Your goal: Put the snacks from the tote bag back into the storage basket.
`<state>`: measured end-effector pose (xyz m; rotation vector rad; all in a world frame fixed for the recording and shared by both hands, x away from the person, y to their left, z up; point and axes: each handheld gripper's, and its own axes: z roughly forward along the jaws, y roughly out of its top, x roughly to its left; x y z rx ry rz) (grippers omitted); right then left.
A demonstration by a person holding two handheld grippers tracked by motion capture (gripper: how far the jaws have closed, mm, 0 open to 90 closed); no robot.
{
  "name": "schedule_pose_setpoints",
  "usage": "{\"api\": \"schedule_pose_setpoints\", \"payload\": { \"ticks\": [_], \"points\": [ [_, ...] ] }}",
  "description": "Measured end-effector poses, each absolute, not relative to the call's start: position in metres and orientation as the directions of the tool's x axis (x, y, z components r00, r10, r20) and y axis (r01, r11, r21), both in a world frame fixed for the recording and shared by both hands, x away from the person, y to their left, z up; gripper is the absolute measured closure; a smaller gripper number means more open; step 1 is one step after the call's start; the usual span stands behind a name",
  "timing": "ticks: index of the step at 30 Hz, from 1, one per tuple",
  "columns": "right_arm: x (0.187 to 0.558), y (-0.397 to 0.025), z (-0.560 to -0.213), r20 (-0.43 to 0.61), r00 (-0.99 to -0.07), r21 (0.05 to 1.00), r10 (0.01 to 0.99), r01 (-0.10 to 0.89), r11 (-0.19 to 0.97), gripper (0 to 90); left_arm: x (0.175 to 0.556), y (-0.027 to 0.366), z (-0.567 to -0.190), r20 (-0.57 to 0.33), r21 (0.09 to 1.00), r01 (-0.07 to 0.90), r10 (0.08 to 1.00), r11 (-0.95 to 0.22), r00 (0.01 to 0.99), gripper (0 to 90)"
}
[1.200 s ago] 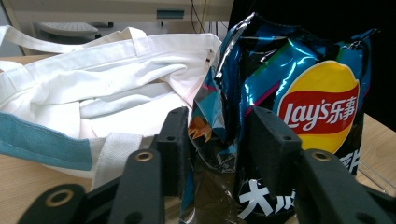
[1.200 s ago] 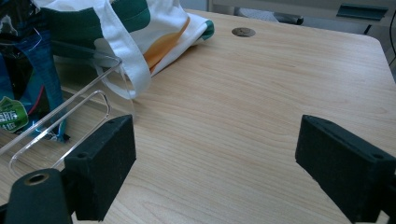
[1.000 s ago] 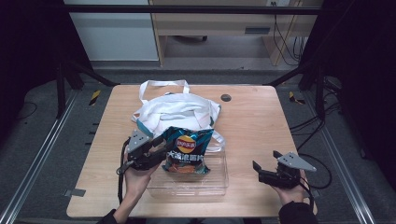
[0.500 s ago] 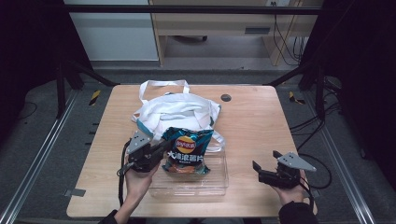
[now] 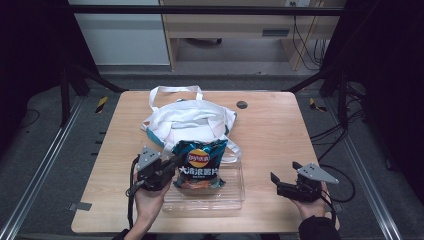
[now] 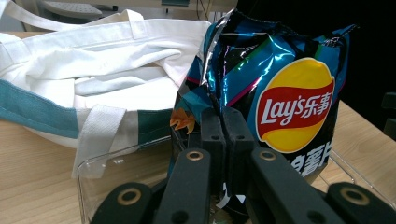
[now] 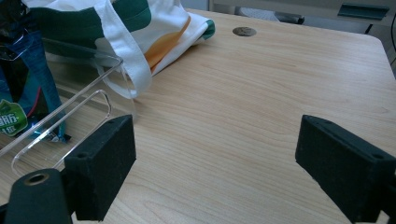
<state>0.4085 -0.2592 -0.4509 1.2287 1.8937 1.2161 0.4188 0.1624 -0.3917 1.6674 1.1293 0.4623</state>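
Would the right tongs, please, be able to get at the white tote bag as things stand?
Probably yes: the right tongs are open and hold nothing, and bare table lies between them and the tote bag.

We see a shiny dark blue foil chip bag [image 6: 280, 93] with teal and purple streaks, and on it a yellow disc crossed by a red band with white letters. Behind it lies a white cloth tote bag [image 5: 192, 122]; it carries a teal-green stripe and an orange curved mark near one corner. The clear plastic tray [image 5: 232, 197] has no colour of its own. The light wooden table [image 5: 280, 130] shows pale brown grain and one small dark round spot [image 7: 244, 31]. Both grippers have black jaws.
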Motion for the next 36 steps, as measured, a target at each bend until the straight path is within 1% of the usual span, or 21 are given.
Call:
{"api": "schedule_pose_setpoints", "payload": {
  "ticks": [4, 6, 7, 9, 11, 12, 13, 19, 20, 21, 22, 25, 26, 27, 28, 30, 33, 36],
  "points": [
    [0.409, -0.259, -0.451, 0.014, -0.416, 0.905, 0.909, 0.393, 0.166, 12.4, 0.420, 0.162, -0.392, -0.197, 0.895, 0.443, 0.853, -0.045, 0.484, 86.5],
    [0.409, -0.259, -0.451, 0.014, -0.418, 0.905, 0.909, 0.391, 0.166, 12.4, 0.422, 0.163, -0.393, -0.193, 0.899, 0.436, 0.853, -0.045, 0.486, 84.1],
    [0.409, -0.259, -0.451, 0.015, -0.417, 0.905, 0.909, 0.392, 0.166, 12.4, 0.424, 0.163, -0.394, -0.189, 0.899, 0.435, 0.854, -0.048, 0.485, 80.8],
    [0.409, -0.259, -0.451, 0.014, -0.417, 0.904, 0.909, 0.393, 0.166, 12.4, 0.426, 0.164, -0.395, -0.199, 0.901, 0.432, 0.845, -0.042, 0.496, 79.6],
    [0.409, -0.259, -0.451, 0.013, -0.417, 0.904, 0.909, 0.393, 0.167, 12.4, 0.428, 0.165, -0.396, -0.199, 0.898, 0.437, 0.848, -0.042, 0.492, 75.0],
    [0.409, -0.259, -0.451, 0.013, -0.417, 0.904, 0.909, 0.393, 0.167, 12.4, 0.429, 0.166, -0.397, -0.207, 0.897, 0.440, 0.843, -0.039, 0.496, 75.0],
    [0.409, -0.259, -0.451, 0.016, -0.418, 0.904, 0.908, 0.395, 0.165, 12.4, 0.430, 0.167, -0.398, -0.208, 0.900, 0.434, 0.837, -0.039, 0.507, 68.5],
    [0.409, -0.259, -0.451, 0.017, -0.416, 0.904, 0.909, 0.395, 0.163, 12.4, 0.428, 0.169, -0.394, -0.184, 0.909, 0.411, 0.816, -0.071, 0.548, 53.2],
    [0.409, -0.259, -0.451, 0.018, -0.417, 0.904, 0.909, 0.395, 0.163, 12.4, 0.427, 0.170, -0.393, -0.174, 0.912, 0.403, 0.815, -0.079, 0.552, 53.2],
    [0.408, -0.259, -0.451, 0.020, -0.415, 0.904, 0.910, 0.396, 0.161, 12.3, 0.426, 0.171, -0.392, -0.163, 0.913, 0.398, 0.816, -0.088, 0.554, 48.5],
    [0.408, -0.259, -0.451, 0.020, -0.414, 0.904, 0.910, 0.396, 0.160, 12.3, 0.426, 0.172, -0.391, -0.159, 0.912, 0.399, 0.816, -0.094, 0.556, 46.3],
    [0.408, -0.259, -0.451, 0.018, -0.413, 0.905, 0.910, 0.394, 0.161, 12.2, 0.425, 0.177, -0.390, -0.149, 0.911, 0.398, 0.811, -0.110, 0.566, 42.6],
    [0.408, -0.260, -0.451, 0.019, -0.411, 0.905, 0.912, 0.395, 0.159, 12.1, 0.424, 0.180, -0.391, -0.145, 0.911, 0.396, 0.812, -0.112, 0.565, 38.3],
    [0.408, -0.260, -0.451, 0.019, -0.411, 0.905, 0.912, 0.395, 0.159, 12.1, 0.423, 0.182, -0.391, -0.139, 0.912, 0.394, 0.813, -0.118, 0.565, 38.3],
    [0.408, -0.260, -0.451, 0.020, -0.409, 0.905, 0.912, 0.395, 0.157, 12.1, 0.421, 0.189, -0.393, -0.124, 0.912, 0.389, 0.817, -0.129, 0.563, 34.4],
    [0.408, -0.260, -0.451, 0.018, -0.409, 0.905, 0.913, 0.394, 0.159, 12.1, 0.420, 0.192, -0.394, -0.117, 0.913, 0.386, 0.820, -0.134, 0.561, 33.2],
    [0.408, -0.261, -0.451, 0.018, -0.405, 0.907, 0.914, 0.392, 0.156, 12.1, 0.420, 0.203, -0.397, -0.114, 0.914, 0.385, 0.826, -0.131, 0.552, 27.3],
    [0.408, -0.262, -0.451, 0.016, -0.402, 0.907, 0.916, 0.392, 0.156, 12.1, 0.418, 0.213, -0.399, -0.102, 0.919, 0.372, 0.832, -0.131, 0.545, 25.7]
  ]
}}
